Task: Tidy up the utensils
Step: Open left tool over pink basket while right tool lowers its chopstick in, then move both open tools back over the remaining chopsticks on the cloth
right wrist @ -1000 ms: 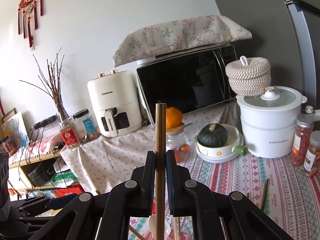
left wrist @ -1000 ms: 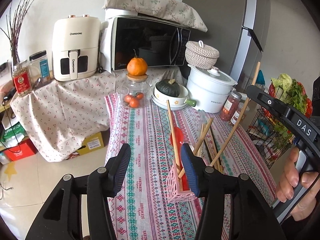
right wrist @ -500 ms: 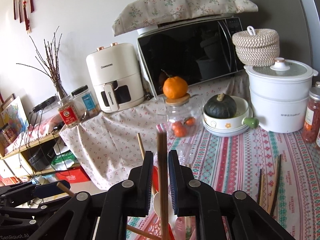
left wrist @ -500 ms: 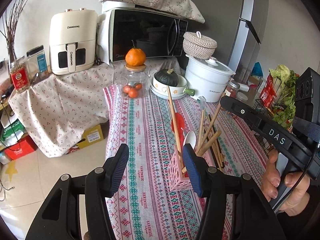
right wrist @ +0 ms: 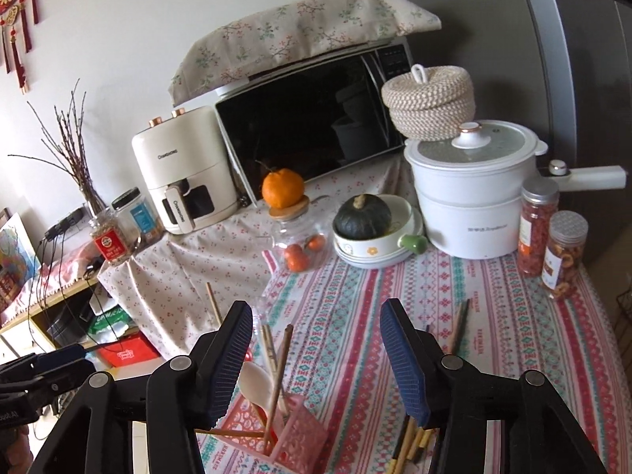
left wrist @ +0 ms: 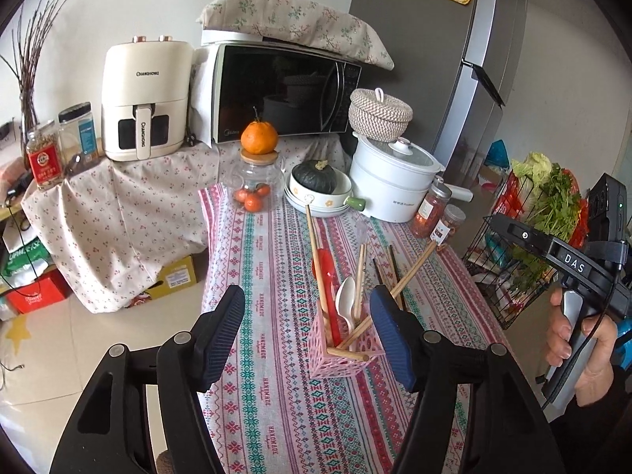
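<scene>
Chopsticks and a white spoon stand in the pink lattice holder just below the middle of the left wrist view, with a red utensil beside them; one stick leans far over the holder's right rim. More loose chopsticks lie on the striped tablecloth right of centre in the right wrist view, and another bundle lies at the bottom edge under the right finger.

The right gripper hovers above the holder, its jaws opening with nothing between them. The left gripper frames the holder at the lower centre, also opening and empty.

The likely step is fetching the next loose stick. It would go best with the right gripper approaching low and crosswise to the stick, gripping near mid-length, then lowering it steeply into the holder. The holder looks light and top-heavy, so the left gripper may need to steady it.
</scene>
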A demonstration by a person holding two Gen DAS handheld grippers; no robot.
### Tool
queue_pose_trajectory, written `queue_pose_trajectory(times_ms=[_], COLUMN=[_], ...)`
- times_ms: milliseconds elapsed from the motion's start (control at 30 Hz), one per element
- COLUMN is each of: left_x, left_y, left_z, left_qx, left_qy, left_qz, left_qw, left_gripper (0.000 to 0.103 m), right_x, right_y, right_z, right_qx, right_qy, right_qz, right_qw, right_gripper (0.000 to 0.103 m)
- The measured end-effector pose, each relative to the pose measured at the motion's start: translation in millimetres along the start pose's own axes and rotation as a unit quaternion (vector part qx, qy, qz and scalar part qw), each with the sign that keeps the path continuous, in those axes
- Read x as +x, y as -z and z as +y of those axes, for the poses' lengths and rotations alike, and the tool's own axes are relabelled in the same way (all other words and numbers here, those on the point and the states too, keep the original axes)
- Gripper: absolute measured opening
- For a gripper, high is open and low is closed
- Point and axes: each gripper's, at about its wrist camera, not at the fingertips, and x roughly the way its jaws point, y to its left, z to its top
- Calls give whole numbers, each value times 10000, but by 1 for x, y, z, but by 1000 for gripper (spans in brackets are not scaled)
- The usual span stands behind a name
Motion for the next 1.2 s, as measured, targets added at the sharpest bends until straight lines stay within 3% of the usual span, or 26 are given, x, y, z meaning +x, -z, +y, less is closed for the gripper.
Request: queue_pose_trajectory(times_ms=[167,433,633,800,1100,1167,1200], left_x=[-11,2,31,80,207,242,259], left_y=[-12,-7,-5,-12,-6,-4,-4], left_z=[-37,-123,-188,-226,-250,-244,-240], left_qx=[290,864,1102,1078,844,693,628], left_qy=[144,627,648,383,-281,-318,-345], left_qz=[67,533,751,1042,1697,1843,1891], left_qw=[9995,9929,9889,9880,9815,9799,9793], left_gripper=[70,70,70,68,38,21,17], right_x=[-10,-11,-10,-3,8,11,12], right_y=[-6,-3,5,22,58,64,66], right_z=[-34,-83,-119,-152,-189,-194,-196], right_qx=[222,576,775,887,857,891,905], right_qy=[350,734,889,1161,1420,1434,1444], right_qz=[274,1009,1555,2028,2700,2756,2786], right_qw=[9988,9905,9808,9683,9485,9463,9452], right_gripper=[66,68,72,72,72,72,72])
